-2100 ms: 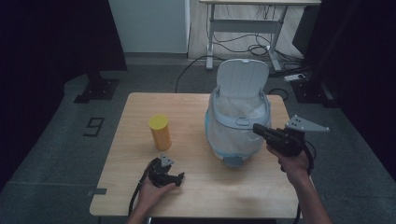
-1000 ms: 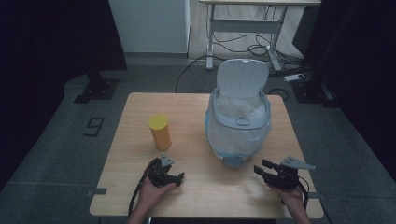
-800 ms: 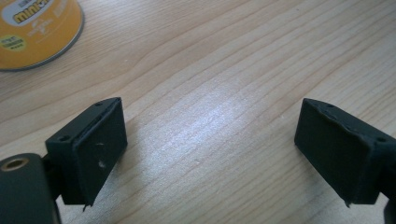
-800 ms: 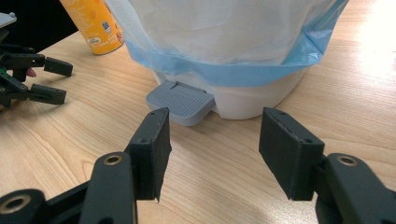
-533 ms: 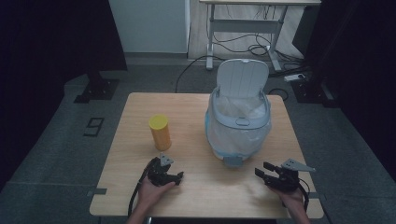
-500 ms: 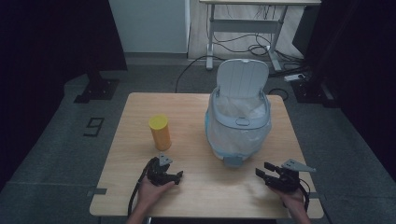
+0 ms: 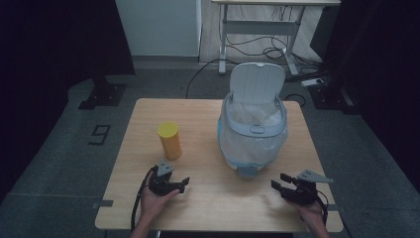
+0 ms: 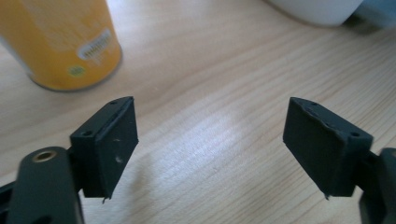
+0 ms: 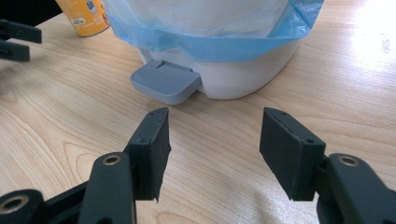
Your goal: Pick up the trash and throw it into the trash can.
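A white pedal bin (image 7: 252,129) with its lid up and a blue-edged clear liner stands on the right half of the wooden table (image 7: 208,119); its grey foot pedal (image 9: 166,83) faces me. A yellow can (image 7: 169,140) stands upright left of the bin, and in the left gripper view the yellow can (image 8: 60,42) sits beyond the left jaw. My left gripper (image 7: 182,184) rests near the front edge, below the can, open and empty. My right gripper (image 7: 278,183) lies at the front right, open and empty, a short way from the pedal.
Table edges run close to both hands at the front. Beyond the table stand a white desk frame (image 7: 257,29) with cables on the floor and a dark stand base (image 7: 101,94) at the left. Bare wood lies between the two grippers.
My right gripper came down from beside the bin's upper right to the table's front right, and has stayed nearly still for the last half second. The left gripper has not moved.
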`<state>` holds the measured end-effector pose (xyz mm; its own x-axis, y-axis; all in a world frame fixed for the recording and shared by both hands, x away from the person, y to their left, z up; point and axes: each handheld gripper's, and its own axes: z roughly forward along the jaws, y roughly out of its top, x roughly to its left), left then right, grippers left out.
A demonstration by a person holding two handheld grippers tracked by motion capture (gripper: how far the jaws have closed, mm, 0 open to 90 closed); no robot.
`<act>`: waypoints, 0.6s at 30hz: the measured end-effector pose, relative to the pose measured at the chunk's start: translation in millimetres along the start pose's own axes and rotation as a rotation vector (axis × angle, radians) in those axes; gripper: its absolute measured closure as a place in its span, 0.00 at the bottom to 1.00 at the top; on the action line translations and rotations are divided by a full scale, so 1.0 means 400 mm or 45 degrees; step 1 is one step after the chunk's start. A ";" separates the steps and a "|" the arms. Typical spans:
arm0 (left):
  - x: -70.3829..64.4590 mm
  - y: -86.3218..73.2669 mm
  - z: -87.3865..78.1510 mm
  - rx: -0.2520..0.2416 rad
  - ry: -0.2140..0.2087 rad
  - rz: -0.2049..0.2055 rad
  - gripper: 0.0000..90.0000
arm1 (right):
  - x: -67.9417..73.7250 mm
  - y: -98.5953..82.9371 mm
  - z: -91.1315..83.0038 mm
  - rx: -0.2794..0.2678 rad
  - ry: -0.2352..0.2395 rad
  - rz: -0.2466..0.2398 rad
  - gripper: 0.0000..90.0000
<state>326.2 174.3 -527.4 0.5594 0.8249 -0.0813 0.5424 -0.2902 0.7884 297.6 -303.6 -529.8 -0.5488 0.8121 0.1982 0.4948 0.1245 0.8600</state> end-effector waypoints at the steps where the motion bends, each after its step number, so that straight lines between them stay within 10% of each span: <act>1: 0.004 0.001 -0.008 -0.015 0.009 -0.004 0.22 | 0.000 0.000 0.000 0.002 0.000 -0.001 0.47; 18: 0.075 0.034 -0.054 -0.132 0.044 -0.143 0.16 | -0.003 -0.003 0.003 0.013 0.004 -0.001 0.47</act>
<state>336.8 205.5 -506.1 0.4759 0.8661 -0.1529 0.5319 -0.1450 0.8343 298.5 -303.8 -531.7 -0.5513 0.8102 0.1991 0.5015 0.1310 0.8552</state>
